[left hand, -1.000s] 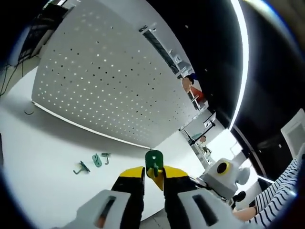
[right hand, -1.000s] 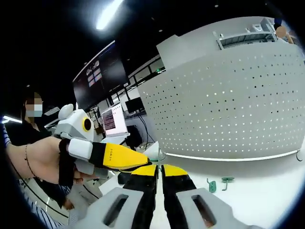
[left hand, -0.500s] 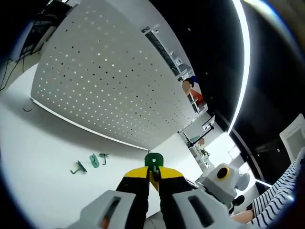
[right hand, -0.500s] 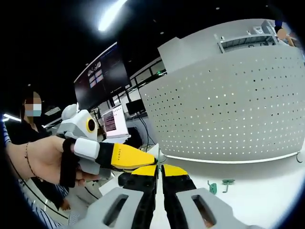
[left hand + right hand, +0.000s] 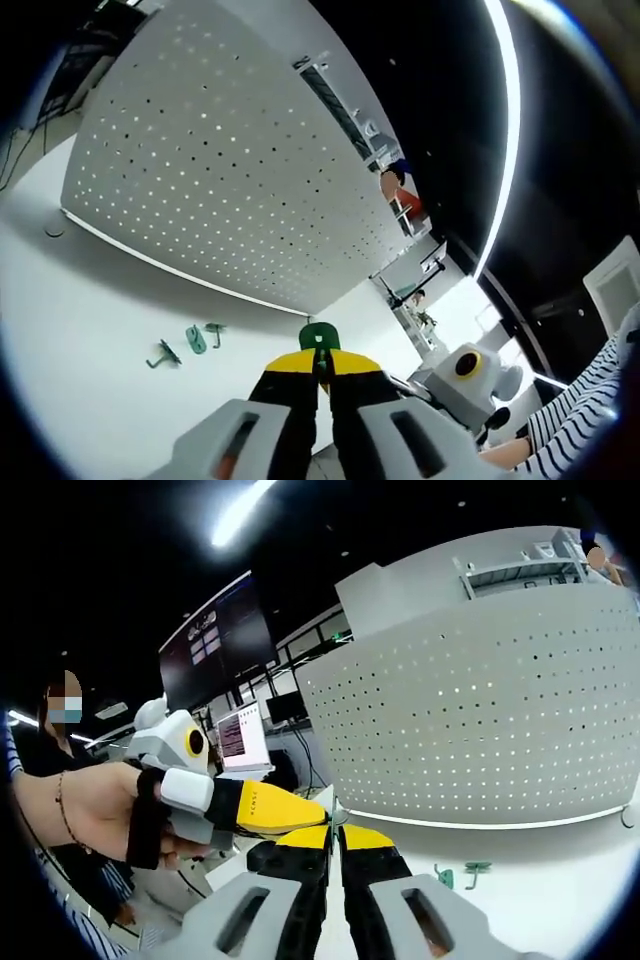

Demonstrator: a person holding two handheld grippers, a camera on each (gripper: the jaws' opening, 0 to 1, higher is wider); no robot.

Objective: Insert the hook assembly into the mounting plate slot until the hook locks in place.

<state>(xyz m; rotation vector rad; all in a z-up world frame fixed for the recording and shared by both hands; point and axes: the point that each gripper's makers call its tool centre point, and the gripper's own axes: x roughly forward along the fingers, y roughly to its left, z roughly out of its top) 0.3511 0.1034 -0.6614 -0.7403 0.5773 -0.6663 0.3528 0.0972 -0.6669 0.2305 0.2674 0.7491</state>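
In the left gripper view, the left tongs [image 5: 318, 366] rise from the bottom edge with their yellow-tipped jaws pressed on a green hook assembly [image 5: 319, 339], whose rounded green top stands clear just above the tips. Beyond them a white worktop [image 5: 80, 300] runs to a white perforated mounting plate [image 5: 220, 170] that stands upright along its far edge. Three more small green hook pieces [image 5: 190, 343] lie loose on the worktop, well apart from the tongs and near the foot of the plate. At the lower right a striped sleeve [image 5: 580, 400] reaches in. In the right gripper view, the right tongs [image 5: 334, 840] point at the same perforated plate [image 5: 480, 710], their jaws pressed together with nothing visible between them. The left tongs [image 5: 325, 816] enter from the left, gripped by a person's hand [image 5: 100, 810], their yellow tips just above and beside the right tongs' tips. Two green hook pieces [image 5: 462, 872] rest on the worktop [image 5: 560, 880] to the right, below the plate.
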